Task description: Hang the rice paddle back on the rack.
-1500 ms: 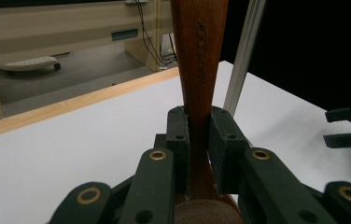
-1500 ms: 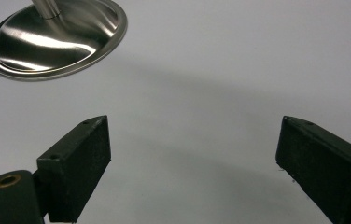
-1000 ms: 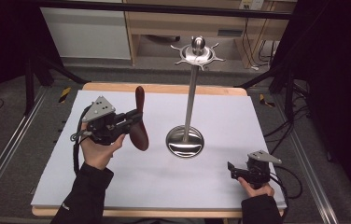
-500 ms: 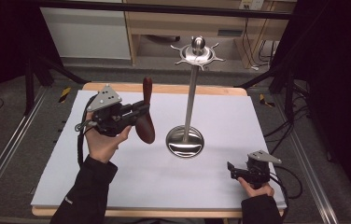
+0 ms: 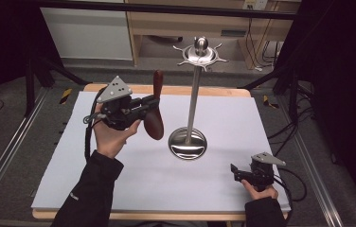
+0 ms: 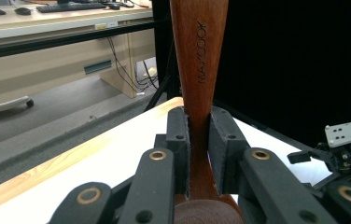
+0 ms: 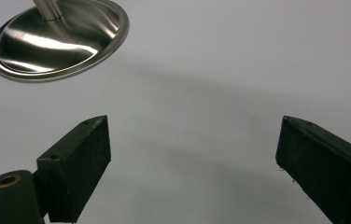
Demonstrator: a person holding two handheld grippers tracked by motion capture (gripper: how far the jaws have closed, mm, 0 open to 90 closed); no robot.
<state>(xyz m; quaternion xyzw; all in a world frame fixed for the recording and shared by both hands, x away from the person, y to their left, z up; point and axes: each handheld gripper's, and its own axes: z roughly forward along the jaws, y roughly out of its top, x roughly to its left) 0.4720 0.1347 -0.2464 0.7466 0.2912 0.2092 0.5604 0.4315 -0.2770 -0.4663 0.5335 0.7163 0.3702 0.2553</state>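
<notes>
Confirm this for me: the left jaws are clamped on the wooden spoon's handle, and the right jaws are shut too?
Not quite. The left gripper does clamp the wooden spoon by its handle, but the right gripper stands open over the bare white table, as the right gripper view shows.

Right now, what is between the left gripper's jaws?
The left gripper clamps a wooden spoon's handle, marked MAYCOOK; the pads cover the gripped stretch.

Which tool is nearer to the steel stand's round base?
Right, narrowly. The right tool rests low on the table just right of the base; the left tool, shut on the wooden spoon, hangs raised to its left.
</notes>
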